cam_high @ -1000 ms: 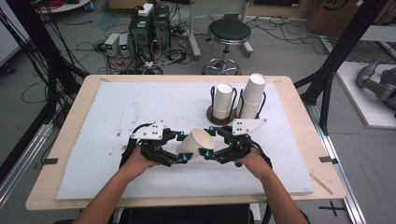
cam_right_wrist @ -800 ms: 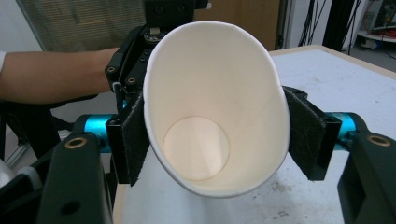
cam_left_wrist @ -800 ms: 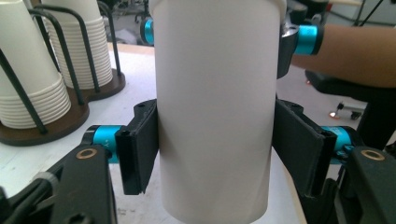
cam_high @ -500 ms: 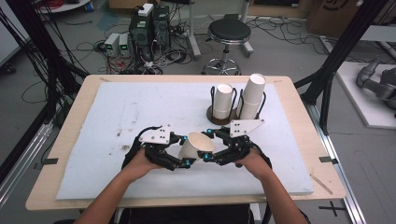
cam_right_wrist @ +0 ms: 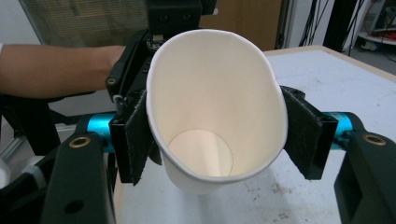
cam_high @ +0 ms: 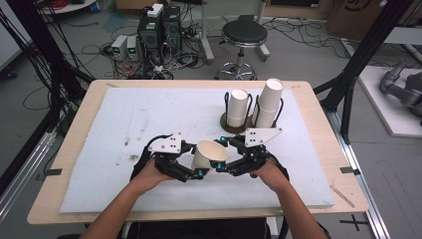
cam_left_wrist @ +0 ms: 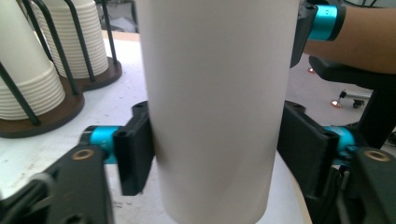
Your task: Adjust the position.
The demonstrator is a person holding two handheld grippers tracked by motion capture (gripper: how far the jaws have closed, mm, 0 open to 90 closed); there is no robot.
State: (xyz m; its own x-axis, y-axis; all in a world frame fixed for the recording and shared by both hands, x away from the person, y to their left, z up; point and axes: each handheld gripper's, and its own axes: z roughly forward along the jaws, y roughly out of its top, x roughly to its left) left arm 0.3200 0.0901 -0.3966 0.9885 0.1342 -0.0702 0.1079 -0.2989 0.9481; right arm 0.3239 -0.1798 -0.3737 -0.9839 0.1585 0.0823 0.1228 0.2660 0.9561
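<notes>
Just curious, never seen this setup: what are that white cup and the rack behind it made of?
The cup looks like matte white paper: thin rolled rim, mouth squeezed oval. The rack seems dark metal wire rods on a brown, probably wooden, base.

- Left gripper: matte black body of angular plates; a pale grey three-cornered plate on top, dotted with small dark holes; turquoise metal collars near the jaws; a black cable trailing back
- Right gripper: the same black build; its own grey three-cornered plate; turquoise collars; brass-coloured screw rings on the arms, seen in the right gripper view
- Jaws: flat black blocks, with dark, felt-like pads on the right gripper's pair
- Person: bare forearms, no sleeves or gloves
</notes>
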